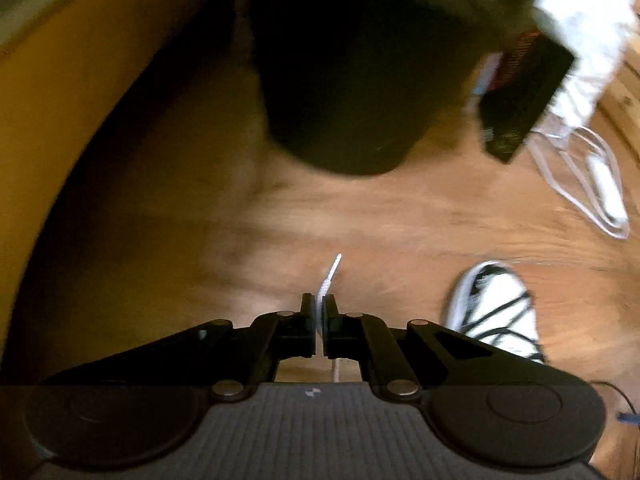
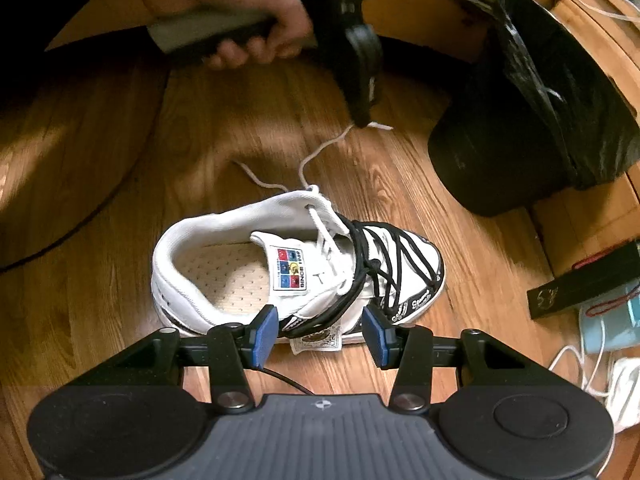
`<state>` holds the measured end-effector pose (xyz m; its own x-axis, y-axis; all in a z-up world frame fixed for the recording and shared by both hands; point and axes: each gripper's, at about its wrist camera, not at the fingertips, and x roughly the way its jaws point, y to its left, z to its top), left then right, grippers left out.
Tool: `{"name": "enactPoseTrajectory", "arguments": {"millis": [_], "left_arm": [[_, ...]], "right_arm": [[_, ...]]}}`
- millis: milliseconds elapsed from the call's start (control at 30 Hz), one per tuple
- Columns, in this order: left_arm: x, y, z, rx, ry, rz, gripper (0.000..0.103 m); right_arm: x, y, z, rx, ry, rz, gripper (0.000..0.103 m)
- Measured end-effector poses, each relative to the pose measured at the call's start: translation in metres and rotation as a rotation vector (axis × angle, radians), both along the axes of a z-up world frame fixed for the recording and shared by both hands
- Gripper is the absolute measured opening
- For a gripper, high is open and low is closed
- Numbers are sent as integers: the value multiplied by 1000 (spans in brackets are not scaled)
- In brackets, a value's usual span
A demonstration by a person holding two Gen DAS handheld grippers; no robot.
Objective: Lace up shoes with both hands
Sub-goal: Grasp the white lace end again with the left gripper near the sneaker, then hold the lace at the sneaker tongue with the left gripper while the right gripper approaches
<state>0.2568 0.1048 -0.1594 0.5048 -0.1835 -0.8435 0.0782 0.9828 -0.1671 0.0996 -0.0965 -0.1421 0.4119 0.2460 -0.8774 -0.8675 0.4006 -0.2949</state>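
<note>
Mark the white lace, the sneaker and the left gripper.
white lace [image 1: 329, 276]: left wrist view, its tip.
sneaker [image 2: 224, 220]: right wrist view, white collar.
left gripper [image 1: 319, 312]: left wrist view, between the fingertips.

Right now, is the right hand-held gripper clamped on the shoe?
No, the right hand-held gripper stands open, its blue pads apart beside the shoe.

The left wrist view looks steeply down past its fingers at the wooden plank floor [image 1: 400, 216], blurred. The right wrist view faces down, close over the white black-laced sneaker [image 2: 224, 240]; both views share sneaker and floor.
</note>
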Motion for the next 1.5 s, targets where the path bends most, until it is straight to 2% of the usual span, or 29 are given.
{"name": "enactPoseTrajectory", "arguments": {"millis": [133, 267, 433, 533, 600, 700, 933, 1100, 1267, 1500], "left_arm": [[-7, -20, 40, -6, -53, -192, 4], [-21, -33, 76, -14, -128, -313, 4], [-53, -65, 100, 115, -193, -552, 4], [-74, -77, 100, 181, -204, -649, 4], [-83, -80, 101, 193, -199, -701, 4], [-100, -90, 101, 262, -225, -775, 4], [-137, -118, 73, 430, -190, -979, 4], [-144, -134, 53, 465, -165, -1018, 4], [-147, -144, 40, 508, -178, -1071, 4], [-143, -145, 31, 486, -151, -1054, 4]], "right_arm": [[7, -5, -1, 2, -3, -38, 50], [9, -7, -1, 22, 14, -55, 50], [11, -3, 1, 45, 28, -76, 50], [9, 2, 1, 47, 14, -82, 50], [8, 4, -1, 57, 29, -106, 50], [10, 5, -7, 62, 65, -143, 50], [20, 0, -14, 90, 125, -220, 49], [31, -11, -15, 148, 200, -311, 49], [33, -16, -14, 164, 211, -339, 49], [31, -21, -12, 161, 198, -341, 49]]}}
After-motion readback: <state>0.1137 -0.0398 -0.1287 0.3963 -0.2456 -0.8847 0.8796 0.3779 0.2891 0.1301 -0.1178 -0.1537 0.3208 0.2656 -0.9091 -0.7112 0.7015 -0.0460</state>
